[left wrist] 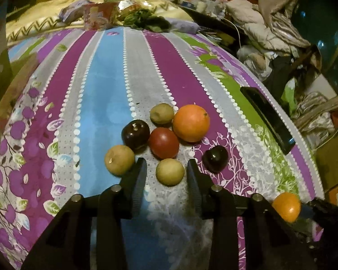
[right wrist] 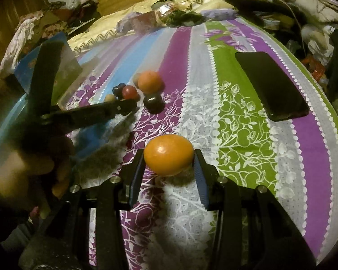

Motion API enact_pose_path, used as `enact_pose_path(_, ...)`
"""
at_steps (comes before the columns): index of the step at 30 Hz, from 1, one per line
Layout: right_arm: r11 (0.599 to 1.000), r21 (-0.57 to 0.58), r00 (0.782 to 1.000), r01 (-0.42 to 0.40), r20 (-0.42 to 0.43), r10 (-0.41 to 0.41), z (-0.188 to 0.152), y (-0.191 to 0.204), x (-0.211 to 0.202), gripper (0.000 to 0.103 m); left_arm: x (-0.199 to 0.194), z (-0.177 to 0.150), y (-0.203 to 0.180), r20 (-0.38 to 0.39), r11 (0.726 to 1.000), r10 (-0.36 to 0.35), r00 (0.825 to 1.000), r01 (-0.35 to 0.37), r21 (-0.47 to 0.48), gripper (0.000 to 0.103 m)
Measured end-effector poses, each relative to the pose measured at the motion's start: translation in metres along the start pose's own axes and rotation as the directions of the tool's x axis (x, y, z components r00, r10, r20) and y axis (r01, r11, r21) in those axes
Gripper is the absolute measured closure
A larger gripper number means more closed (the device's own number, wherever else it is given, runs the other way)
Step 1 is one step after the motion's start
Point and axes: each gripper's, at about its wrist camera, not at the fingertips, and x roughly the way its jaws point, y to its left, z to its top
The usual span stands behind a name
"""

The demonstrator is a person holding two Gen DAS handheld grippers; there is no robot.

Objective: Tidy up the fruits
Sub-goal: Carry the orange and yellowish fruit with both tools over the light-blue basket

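A cluster of fruit lies on the striped bedspread: an orange, a brownish kiwi, a red fruit, two dark plums and two pale round fruits. My left gripper straddles the nearer pale fruit. Slivers of cloth show on both sides of it, so the pads are not pressing. The other pale fruit sits just outside the left finger. My right gripper is shut on a smooth orange-yellow fruit, held just above the cloth.
A black phone lies on the green stripe near the bed's right edge. Bags and leafy greens are piled at the far end. Cluttered clothes fill the floor to the right. A hand holds the left gripper.
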Motion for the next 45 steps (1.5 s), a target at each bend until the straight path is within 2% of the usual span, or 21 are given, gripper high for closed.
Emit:
enact_pose_path(6,0.999,0.016,0.999,0.028,0.031,-0.029,0.007,-0.001,-0.014,0.06,-0.016,-0.002,-0.005,0.015,1.0,0.023,1.0,-0.023,0.01,0.078)
enact_pose_path(12,0.995,0.007,0.992,0.101,0.072,-0.101,0.029,0.01,-0.04,0.06,-0.089,-0.003,-0.014,0.058,0.989,0.135,0.989,-0.138,0.051,0.078)
enact_pose_path(19,0.996,-0.001,0.991,0.085,0.104,-0.085,0.057,0.038,-0.067,0.06,-0.176,0.0,0.013,0.087,0.975,0.221,0.971,-0.221,-0.013,0.078)
enact_pose_path(21,0.997,-0.01,0.992,0.073,0.105,-0.072,0.064,0.052,-0.071,0.06,-0.197,0.001,0.023,0.104,0.967,0.256,0.961,-0.255,-0.029,0.078)
enact_pose_path(28,0.996,-0.083,0.993,0.019,0.115,-0.01,0.086,0.115,-0.08,0.06,-0.266,0.003,0.078,0.122,0.94,0.319,0.94,-0.299,-0.163,0.078)
enact_pose_path(36,0.982,-0.176,0.993,-0.065,0.087,0.081,0.104,0.198,-0.074,0.06,-0.321,-0.01,0.137,0.138,0.904,0.376,0.916,-0.33,-0.271,0.078)
enact_pose_path(39,0.971,-0.221,0.992,-0.093,0.067,0.11,0.109,0.231,-0.069,0.06,-0.338,-0.019,0.162,0.132,0.886,0.397,0.908,-0.342,-0.314,0.078)
enact_pose_path(45,0.939,-0.302,0.984,-0.163,0.013,0.175,0.116,0.302,-0.056,0.06,-0.381,-0.044,0.216,0.128,0.834,0.458,0.88,-0.375,-0.405,0.078)
